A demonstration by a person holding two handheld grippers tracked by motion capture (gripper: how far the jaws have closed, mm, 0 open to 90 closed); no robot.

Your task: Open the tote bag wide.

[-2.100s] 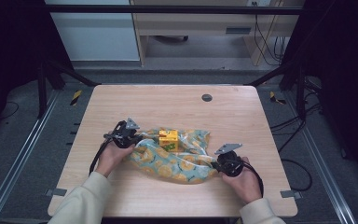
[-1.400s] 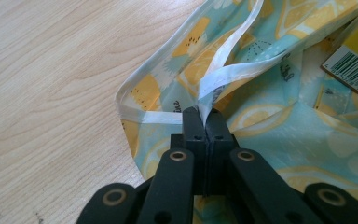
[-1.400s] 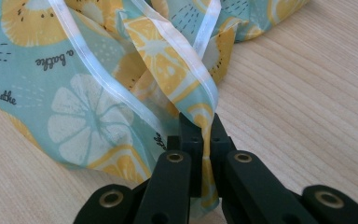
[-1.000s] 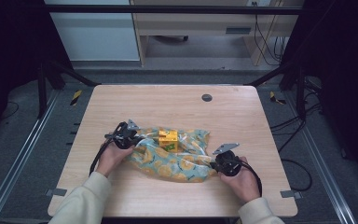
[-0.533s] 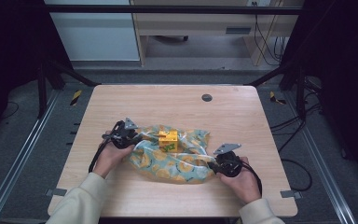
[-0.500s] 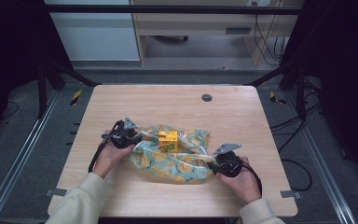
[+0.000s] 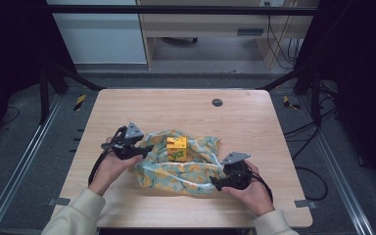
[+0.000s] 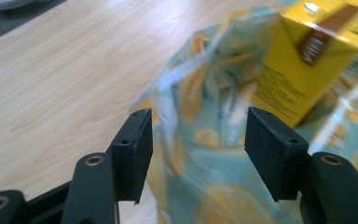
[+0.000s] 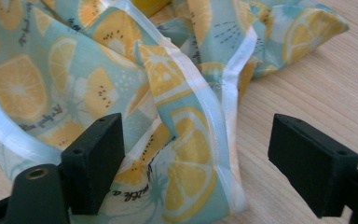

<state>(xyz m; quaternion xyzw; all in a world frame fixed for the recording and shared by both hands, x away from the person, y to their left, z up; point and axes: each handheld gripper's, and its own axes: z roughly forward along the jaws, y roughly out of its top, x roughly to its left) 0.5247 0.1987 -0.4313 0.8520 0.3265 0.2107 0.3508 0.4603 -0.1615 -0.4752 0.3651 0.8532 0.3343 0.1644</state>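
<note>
We find the fruit-print cloth (image 7: 178,164) crumpled mid-tabletop (image 7: 254,122), the yellow carton (image 7: 176,148) standing on it. The left gripper (image 7: 144,150) and right gripper (image 7: 215,184) have just been opening; both jaws stand apart, cloth between them but not pinched. We advise regrasping at the white hem (image 9: 228,88), clear of the carton, and lifting evenly. The right gripper view shows that hem; the left gripper view shows how near the carton (image 8: 307,60) stands.
</note>
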